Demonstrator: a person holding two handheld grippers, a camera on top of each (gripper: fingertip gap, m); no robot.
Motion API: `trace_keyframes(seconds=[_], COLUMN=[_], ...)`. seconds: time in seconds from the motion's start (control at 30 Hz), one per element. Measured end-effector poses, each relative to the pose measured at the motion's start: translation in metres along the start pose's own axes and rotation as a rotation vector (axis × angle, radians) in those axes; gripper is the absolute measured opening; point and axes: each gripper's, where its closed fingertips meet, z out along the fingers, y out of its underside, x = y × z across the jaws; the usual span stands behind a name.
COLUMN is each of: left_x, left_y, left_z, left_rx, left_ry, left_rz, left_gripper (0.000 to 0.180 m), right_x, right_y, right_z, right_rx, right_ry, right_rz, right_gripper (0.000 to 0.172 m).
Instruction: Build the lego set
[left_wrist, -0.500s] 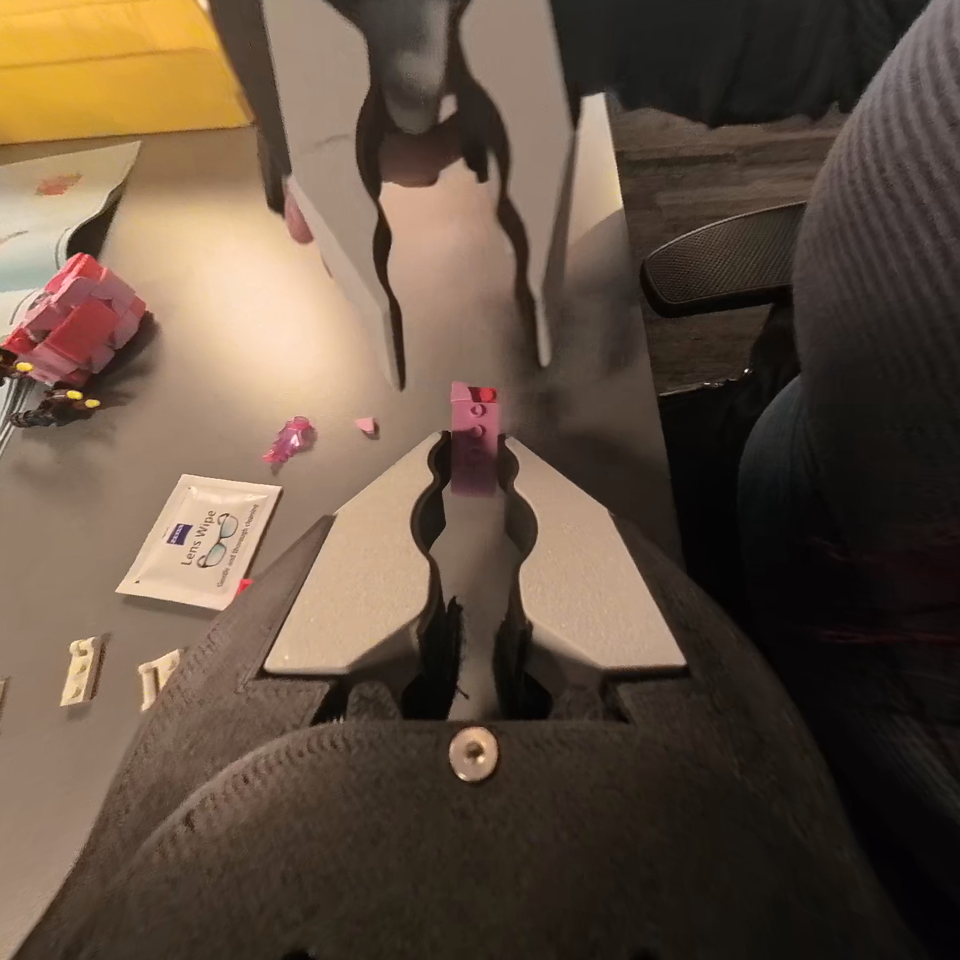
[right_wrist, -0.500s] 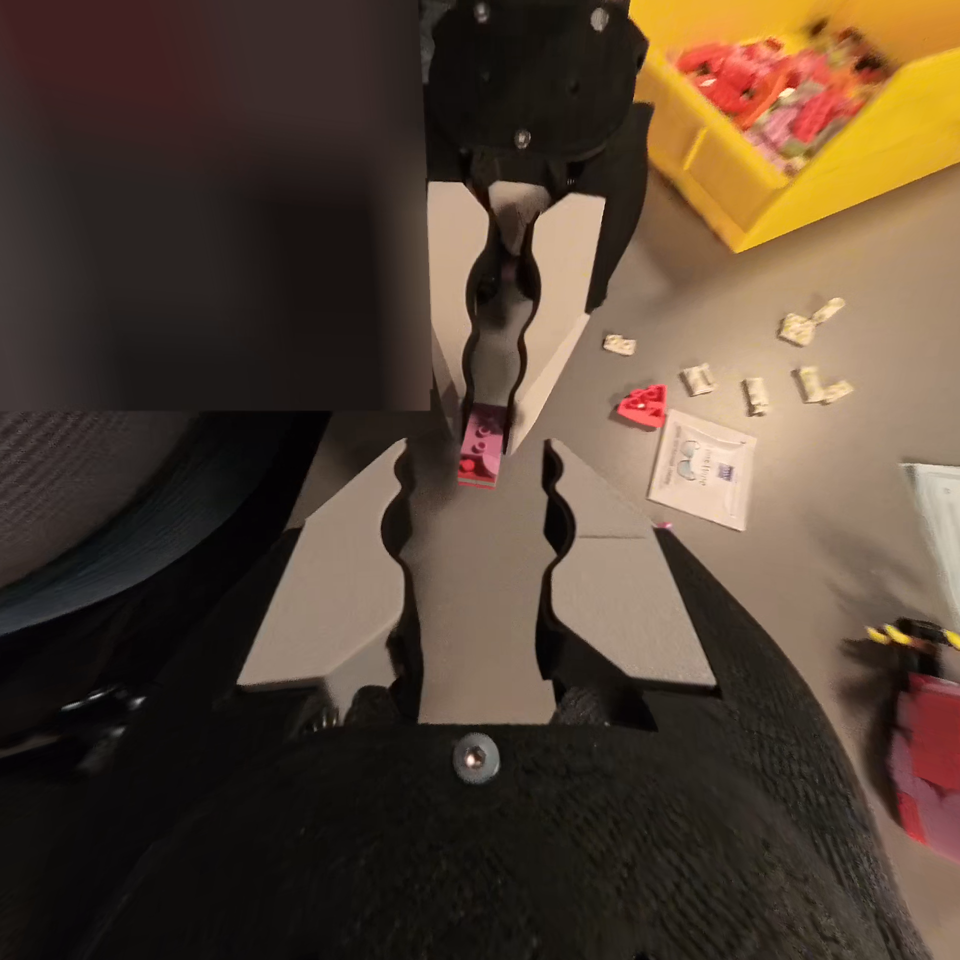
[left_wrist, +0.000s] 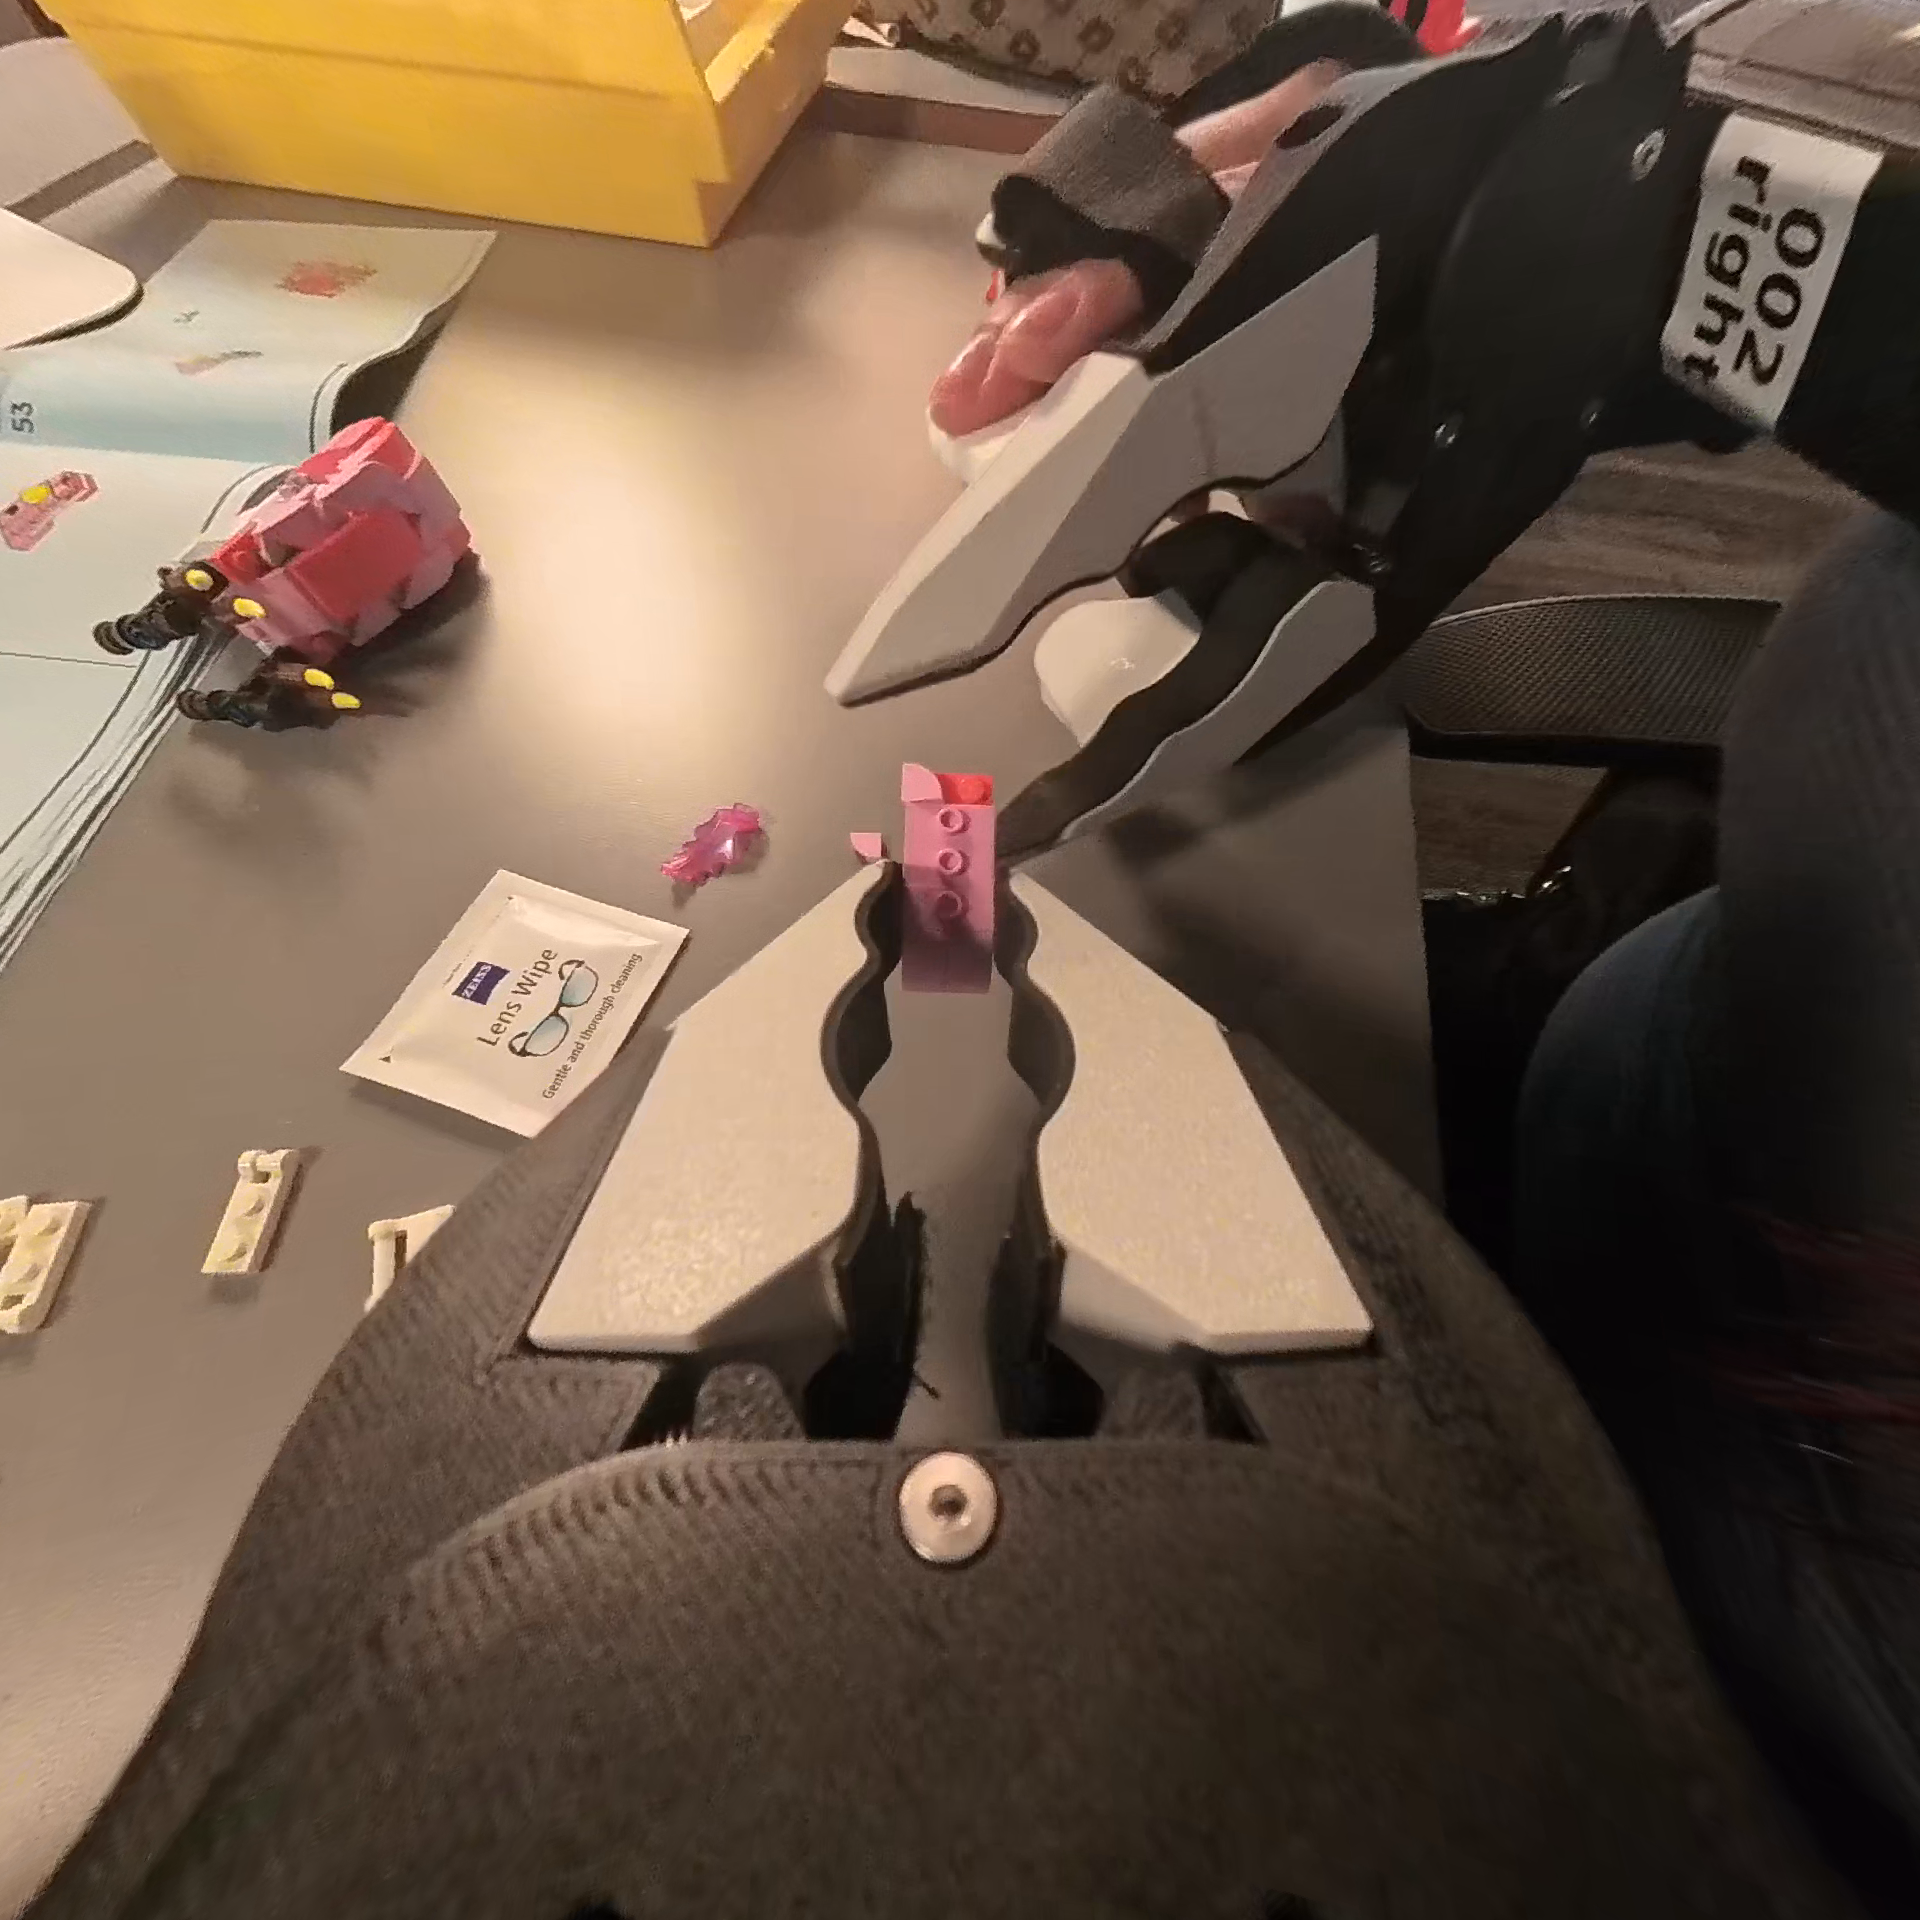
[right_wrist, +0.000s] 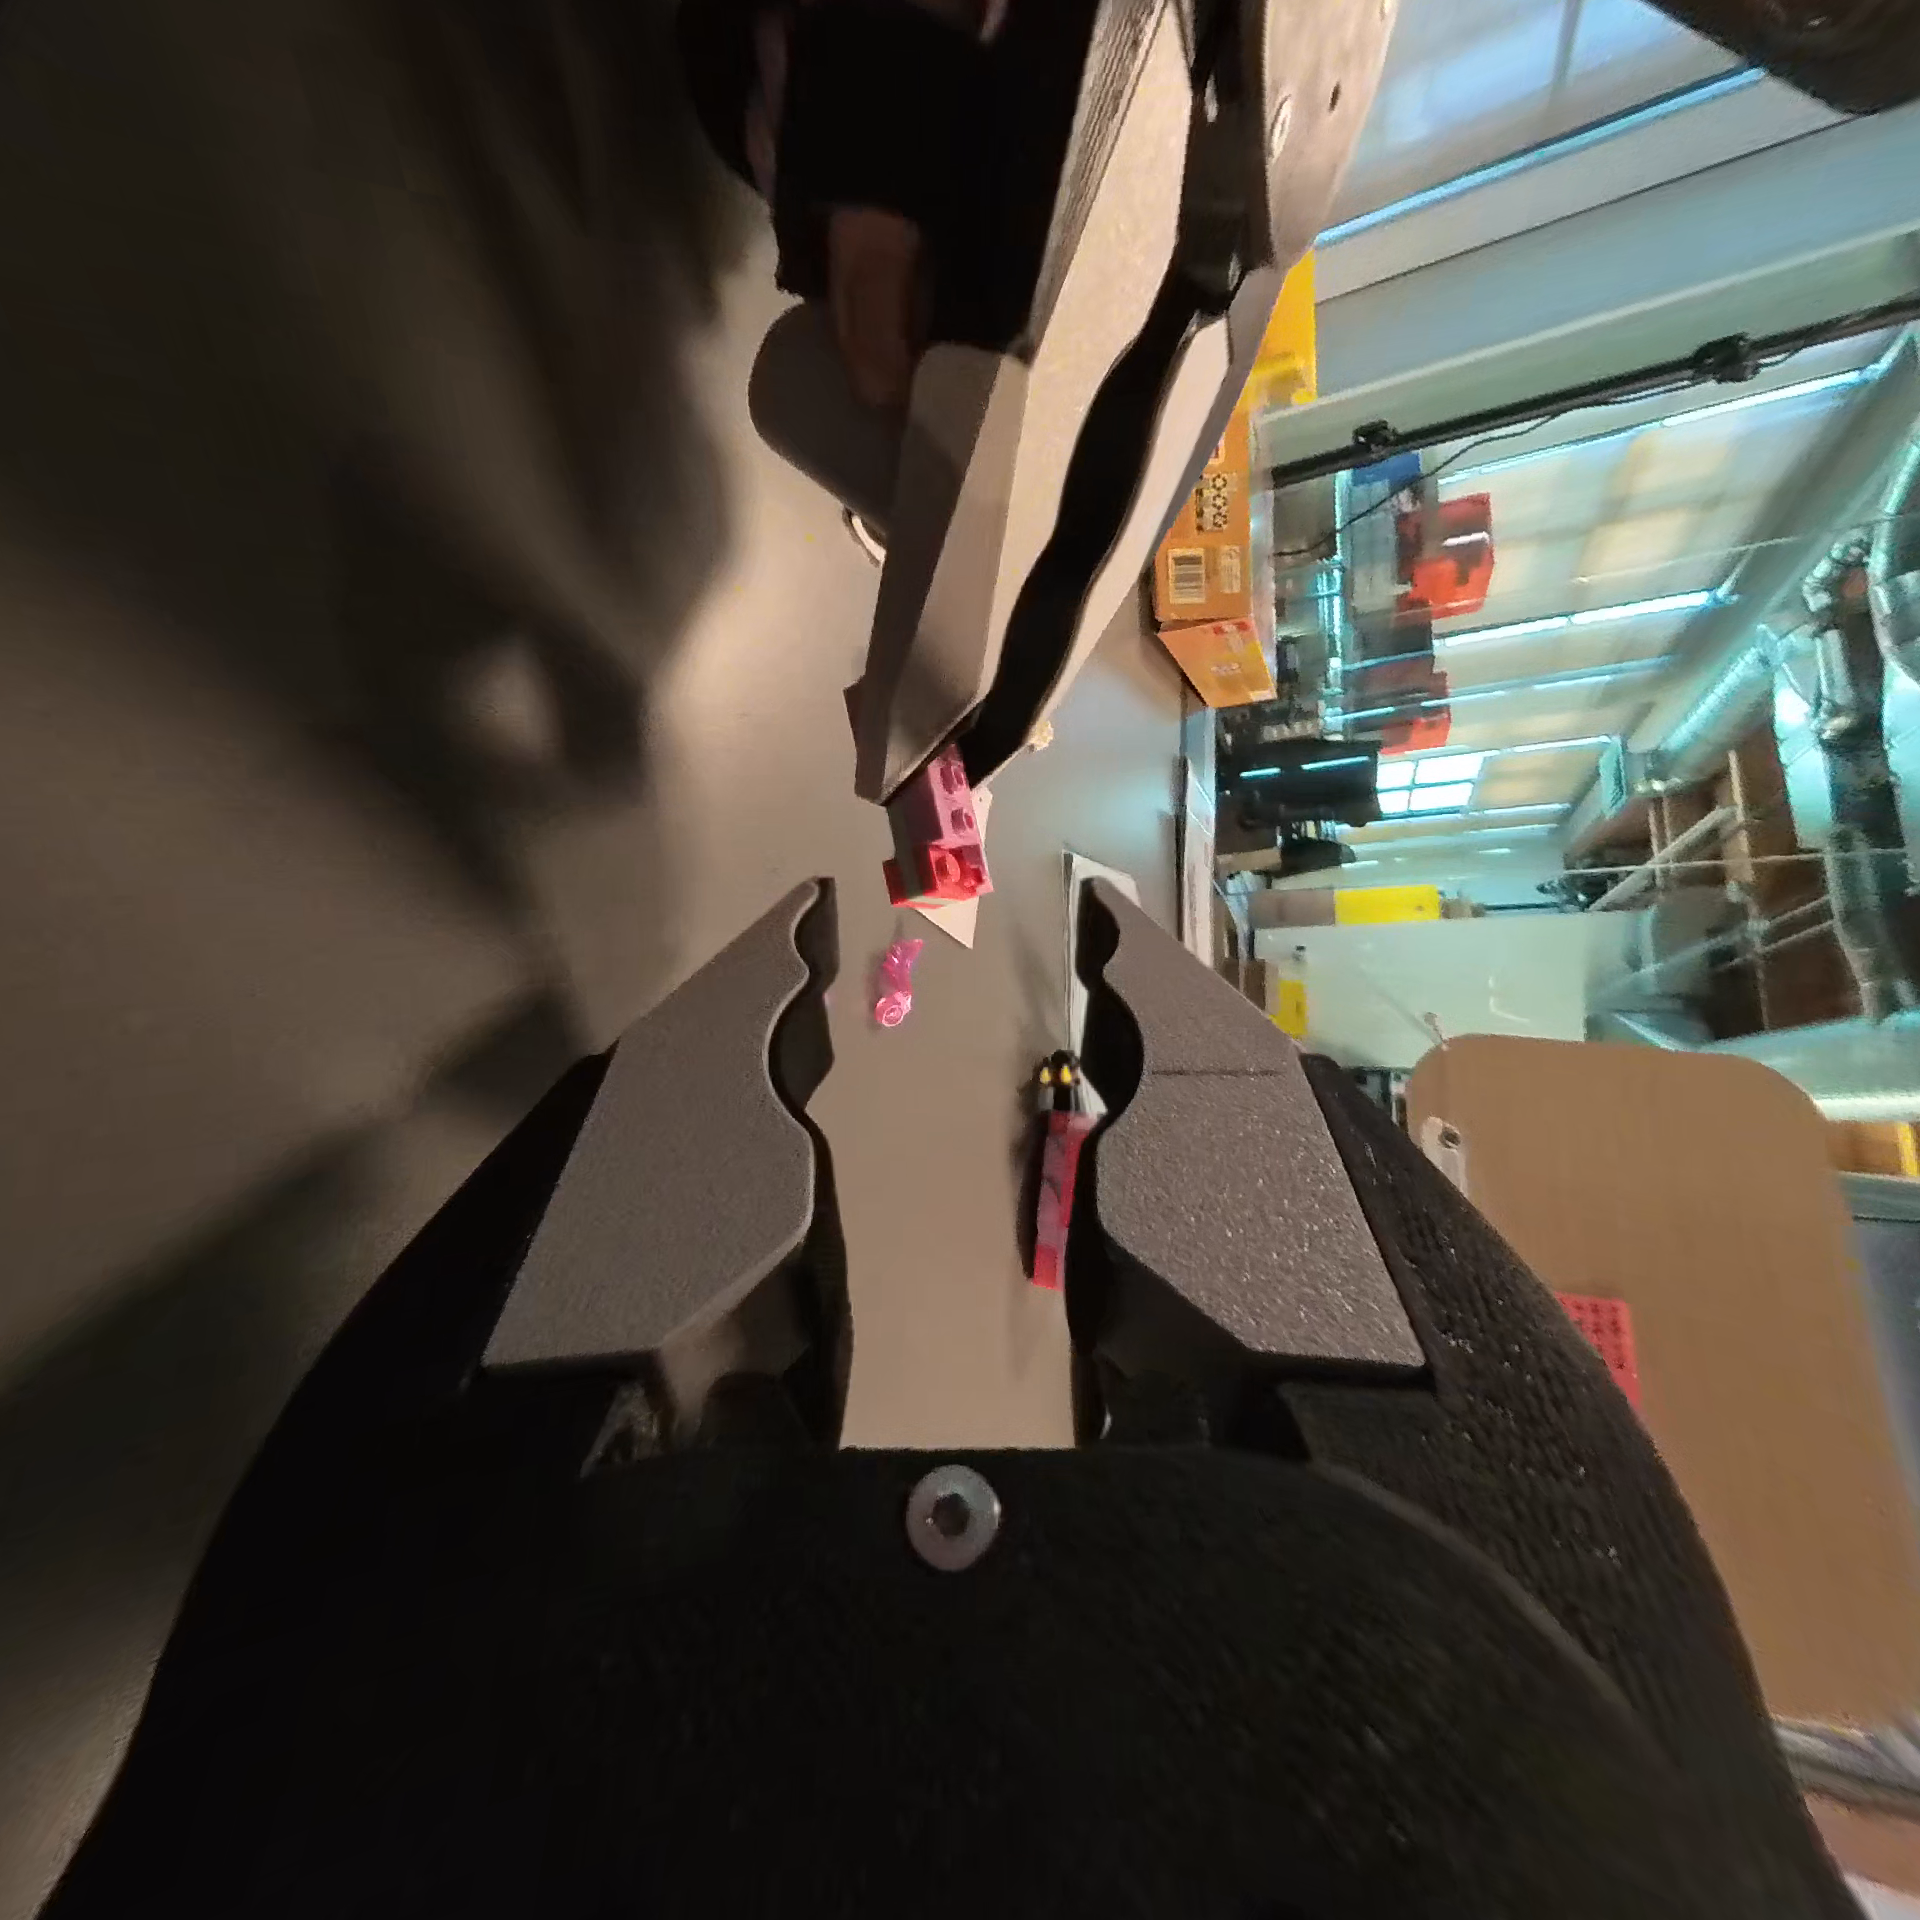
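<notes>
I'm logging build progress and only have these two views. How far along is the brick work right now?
Done: a red and pink model stands assembled on the table. In hand: the left gripper is closed on a small pink and red brick stack; the right gripper is open and empty beside it. Left: a translucent pink piece and cream parts lie loose.

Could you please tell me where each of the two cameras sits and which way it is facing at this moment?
Left wrist view: on the left gripper, looking along its fingers across the grey table; the fingers pinch a pink brick stack.
Right wrist view: on the right gripper, rolled sideways, facing the table edge-on; jaws open, nothing between them.
Shared: the brick stack, a translucent pink piece, and each other's gripper.
</notes>
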Motion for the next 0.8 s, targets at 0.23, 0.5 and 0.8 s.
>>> trace_keyframes(seconds=[0.23,0.5,0.8], left_x=[0.001,0.001,0.005], left_y=[-0.001,-0.006,-0.011], left_z=[-0.001,-0.004,-0.004], left_rx=[0.009,0.042,0.044], left_ry=[0.006,0.023,0.058], left_rz=[-0.012,-0.05,-0.096], left_gripper=[0.016,0.016,0.016], right_x=[0.0,0.003,0.004], right_y=[-0.002,-0.005,-0.005], right_z=[0.003,0.001,-0.003], right_rx=[0.006,0.008,-0.002], right_ry=[0.004,0.026,0.02], right_rz=[-0.047,-0.097,-0.201], right_gripper=[0.028,0.017,0.013])
